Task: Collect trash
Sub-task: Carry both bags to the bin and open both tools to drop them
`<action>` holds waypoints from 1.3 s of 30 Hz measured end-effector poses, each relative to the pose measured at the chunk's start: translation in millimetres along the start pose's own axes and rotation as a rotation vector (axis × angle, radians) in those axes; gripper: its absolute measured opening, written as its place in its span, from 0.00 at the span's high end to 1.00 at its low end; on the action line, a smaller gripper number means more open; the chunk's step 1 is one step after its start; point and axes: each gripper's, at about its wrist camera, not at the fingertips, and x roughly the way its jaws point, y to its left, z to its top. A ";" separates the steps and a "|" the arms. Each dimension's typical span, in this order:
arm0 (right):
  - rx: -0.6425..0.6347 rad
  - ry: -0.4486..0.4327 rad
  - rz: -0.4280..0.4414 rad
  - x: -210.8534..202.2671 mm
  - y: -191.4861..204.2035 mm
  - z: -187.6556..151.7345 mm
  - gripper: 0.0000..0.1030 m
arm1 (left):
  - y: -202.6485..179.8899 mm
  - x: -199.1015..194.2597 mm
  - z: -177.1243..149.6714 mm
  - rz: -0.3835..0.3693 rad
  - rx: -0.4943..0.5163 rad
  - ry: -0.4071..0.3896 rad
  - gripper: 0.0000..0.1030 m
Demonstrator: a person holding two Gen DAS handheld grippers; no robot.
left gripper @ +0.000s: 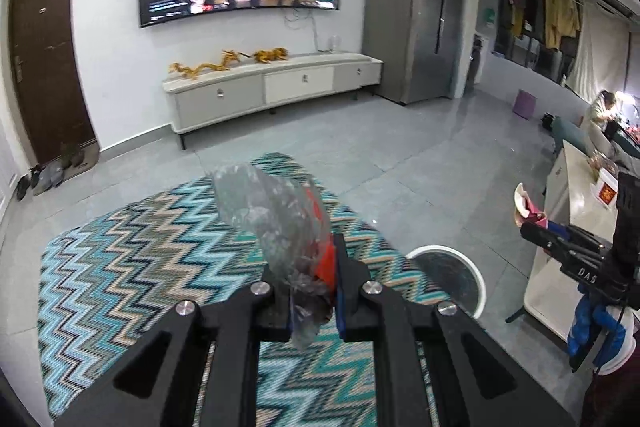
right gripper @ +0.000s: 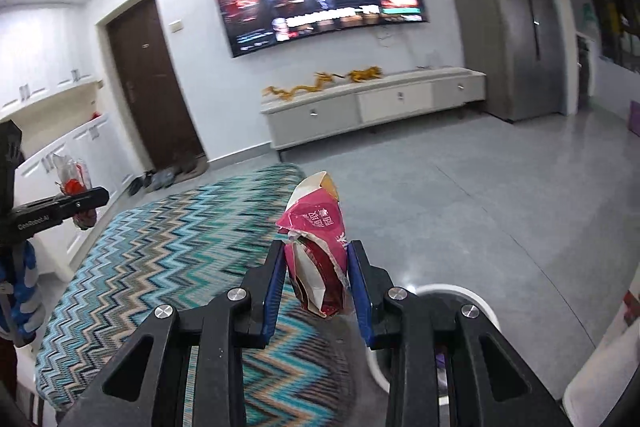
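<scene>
Left gripper: black two-finger tool, jaws pinched nearly together on a crumpled clear plastic wrapper with a red-orange patch. The wrapper stands up and forward from the pads, leaning left in the left wrist view; a short tail hangs below them.

Right gripper: blue-lined pads clamp a crushed pink-and-red paper carton from both sides, jaws part-way apart on its width. The carton's long axis runs up and away along the fingers; its open torn mouth is at the top.

Receptacle: round white-rimmed waste bin with a dark interior, standing on the grey tile floor at the edge of the teal zigzag-patterned rug.

Key relation: the bin lies below and to the right of the left gripper. In the right wrist view its rim shows just under and right of the right fingers, so the right hand is judged nearer.

Load status: both items are carried off the floor, neither over the opening.

Next move requirement: probably carry each load over the rim before parting the fingers, the nearer right hand first.
</scene>
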 end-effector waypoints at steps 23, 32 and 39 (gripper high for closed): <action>0.230 0.187 -0.086 66.7 -119.0 -57.7 0.71 | -143.0 169.1 17.6 -0.219 0.121 0.220 0.88; 0.282 0.262 -0.115 90.9 -140.5 -80.9 0.71 | -156.4 219.6 10.3 -0.293 0.079 0.315 0.87; 0.316 0.303 -0.151 107.1 -152.1 -90.8 0.71 | -171.7 241.3 3.7 -0.336 0.079 0.360 0.87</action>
